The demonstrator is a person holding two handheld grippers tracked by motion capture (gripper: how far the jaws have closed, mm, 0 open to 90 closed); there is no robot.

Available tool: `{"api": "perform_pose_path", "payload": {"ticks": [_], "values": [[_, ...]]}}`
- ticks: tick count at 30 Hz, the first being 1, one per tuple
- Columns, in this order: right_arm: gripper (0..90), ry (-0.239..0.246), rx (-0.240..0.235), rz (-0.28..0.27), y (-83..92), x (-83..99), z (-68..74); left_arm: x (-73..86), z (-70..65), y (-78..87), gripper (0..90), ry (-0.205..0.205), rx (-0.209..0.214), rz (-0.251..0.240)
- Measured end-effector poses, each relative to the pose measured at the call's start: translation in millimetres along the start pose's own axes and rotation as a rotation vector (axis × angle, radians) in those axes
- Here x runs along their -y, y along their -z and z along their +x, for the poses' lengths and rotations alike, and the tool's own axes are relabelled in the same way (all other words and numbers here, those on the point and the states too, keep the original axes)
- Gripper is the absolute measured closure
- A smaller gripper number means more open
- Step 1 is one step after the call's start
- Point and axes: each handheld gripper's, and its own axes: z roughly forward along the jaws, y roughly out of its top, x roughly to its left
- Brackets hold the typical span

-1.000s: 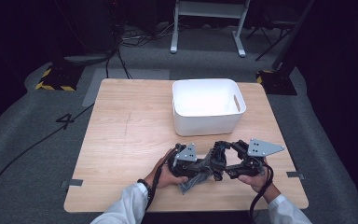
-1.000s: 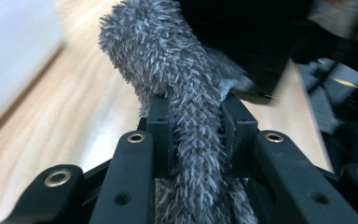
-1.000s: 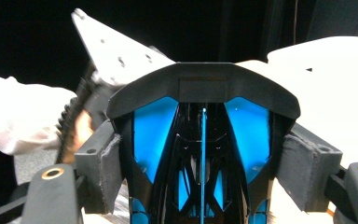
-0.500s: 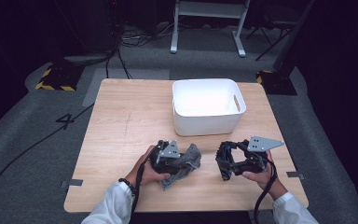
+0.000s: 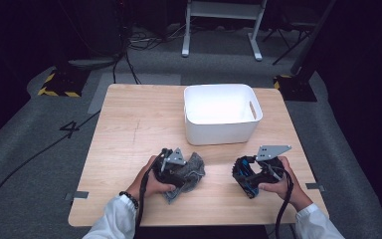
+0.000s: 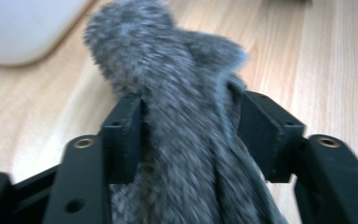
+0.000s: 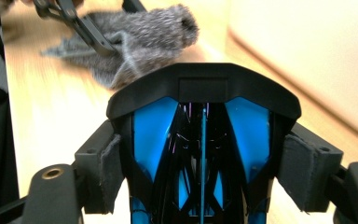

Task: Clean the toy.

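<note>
Left claw [image 6: 186,140]: jaws just opening, part spread, grey furry pouch [image 6: 177,93] loose between them, resting on the desk [image 5: 129,124]. Right claw [image 7: 200,168] clamps a black-and-blue case [image 7: 200,130], likely kept clear for transfer to the white bin [image 5: 222,115] ahead.

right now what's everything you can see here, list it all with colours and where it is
furry pouch: 1, grey, front left of the table, between the left jaws, which have just been opening
folded sunglasses: 1, black and blue, front right, clamped in the right jaws
bin: 1, white, back right of the table, nothing visible inside
table: 1, light wood, centre
stand: 1, white metal, on the floor behind the table
cables: several, black, floor at back left
left gripper: 1, black, over the pouch
right gripper: 1, black, grey pads
hands: 2, white sleeves, bottom edge
</note>
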Motion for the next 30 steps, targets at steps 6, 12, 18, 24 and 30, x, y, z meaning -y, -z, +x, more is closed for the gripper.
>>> {"api": "perform_pose_path", "payload": {"ticks": [6, 12, 18, 24, 30], "values": [[25.4, 0.024, 0.007, 0.139, -13.7, 7.0, -1.3, 6.9, -1.6, 6.8, 26.4, 0.046, -0.028, -0.025], [25.2, 0.048, 0.000, 0.239, -29.0, 15.6, -1.8, 7.9, 2.1, 19.2, 16.4, 0.096, -0.062, -0.101], [25.0, 0.082, -0.011, 0.311, -42.3, 22.8, 1.5, 0.8, 2.1, 31.9, 16.4, 0.120, -0.127, -0.190], [23.6, 0.068, -0.011, 0.311, -46.7, 26.3, 1.6, -8.5, 7.9, 45.4, 16.5, 0.148, -0.216, -0.275], [18.6, 0.063, -0.026, 0.277, -48.4, 27.9, 2.1, -20.1, 14.0, 53.7, 16.5, 0.155, -0.257, -0.332]]}}
